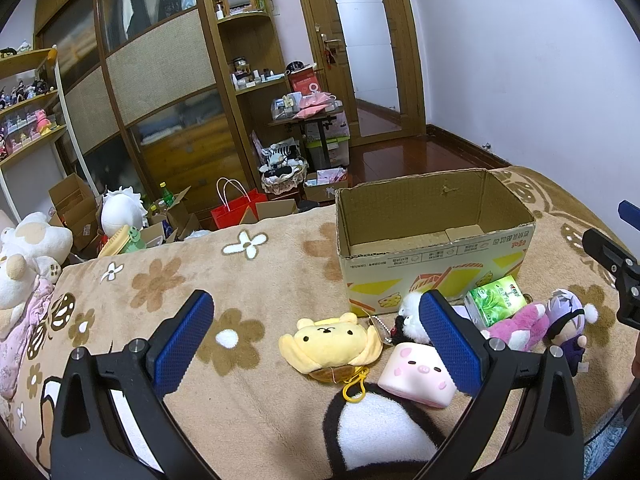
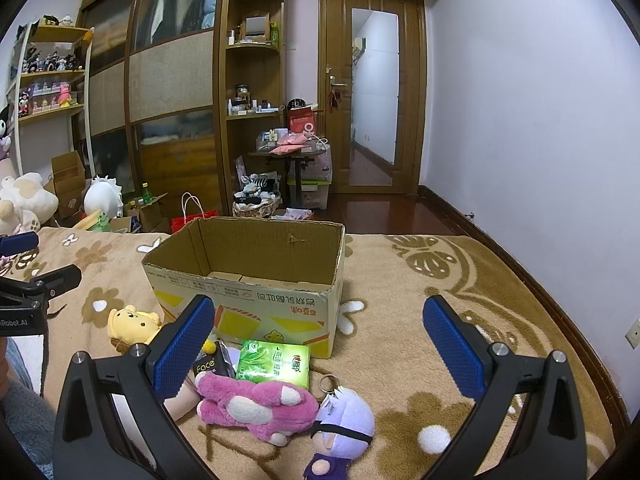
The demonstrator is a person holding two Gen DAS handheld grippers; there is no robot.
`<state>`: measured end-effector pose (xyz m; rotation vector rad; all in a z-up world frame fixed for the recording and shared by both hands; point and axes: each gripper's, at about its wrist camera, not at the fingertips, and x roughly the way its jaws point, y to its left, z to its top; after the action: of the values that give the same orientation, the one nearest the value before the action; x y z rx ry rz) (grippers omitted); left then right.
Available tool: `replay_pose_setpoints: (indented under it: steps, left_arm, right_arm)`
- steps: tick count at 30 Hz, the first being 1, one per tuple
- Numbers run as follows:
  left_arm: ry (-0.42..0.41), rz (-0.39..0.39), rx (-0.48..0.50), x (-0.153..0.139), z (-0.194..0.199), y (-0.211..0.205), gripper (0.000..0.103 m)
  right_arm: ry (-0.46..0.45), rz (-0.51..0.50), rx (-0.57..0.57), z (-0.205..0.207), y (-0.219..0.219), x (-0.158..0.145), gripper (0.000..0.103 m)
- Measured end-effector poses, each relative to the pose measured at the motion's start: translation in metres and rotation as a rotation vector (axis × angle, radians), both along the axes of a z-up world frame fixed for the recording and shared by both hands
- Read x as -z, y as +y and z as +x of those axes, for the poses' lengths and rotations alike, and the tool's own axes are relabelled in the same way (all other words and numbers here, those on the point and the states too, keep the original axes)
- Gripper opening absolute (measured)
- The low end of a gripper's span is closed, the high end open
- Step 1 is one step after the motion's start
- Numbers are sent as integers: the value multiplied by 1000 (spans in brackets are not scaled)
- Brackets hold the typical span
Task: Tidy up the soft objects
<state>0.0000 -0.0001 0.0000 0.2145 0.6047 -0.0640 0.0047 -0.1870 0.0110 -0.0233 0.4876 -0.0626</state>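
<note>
An open, empty cardboard box (image 1: 436,240) stands on the flowered blanket; it also shows in the right wrist view (image 2: 248,280). In front of it lie a yellow bear plush (image 1: 328,344), a pink pig cube (image 1: 416,376), a black-and-white plush (image 1: 412,316), a green tissue pack (image 1: 496,300), a pink plush (image 1: 520,326) and a purple-haired doll (image 1: 566,320). My left gripper (image 1: 316,340) is open above the yellow bear. My right gripper (image 2: 320,352) is open above the tissue pack (image 2: 274,362), pink plush (image 2: 256,404) and doll (image 2: 344,424).
The blanket (image 1: 180,280) covers a bed. Beyond its far edge are boxes, a red bag (image 1: 236,212), a wardrobe (image 1: 160,80) and a door (image 1: 364,48). Large plush toys (image 1: 28,252) sit at the left. A black "Face" pack (image 2: 212,366) lies by the tissues.
</note>
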Motion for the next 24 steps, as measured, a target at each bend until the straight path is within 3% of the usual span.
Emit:
replay_pose_setpoints:
  steps: [24]
  left_arm:
    - [37, -12, -10, 4, 9, 8, 102]
  right_arm:
    - [14, 14, 22, 4, -2, 4, 103]
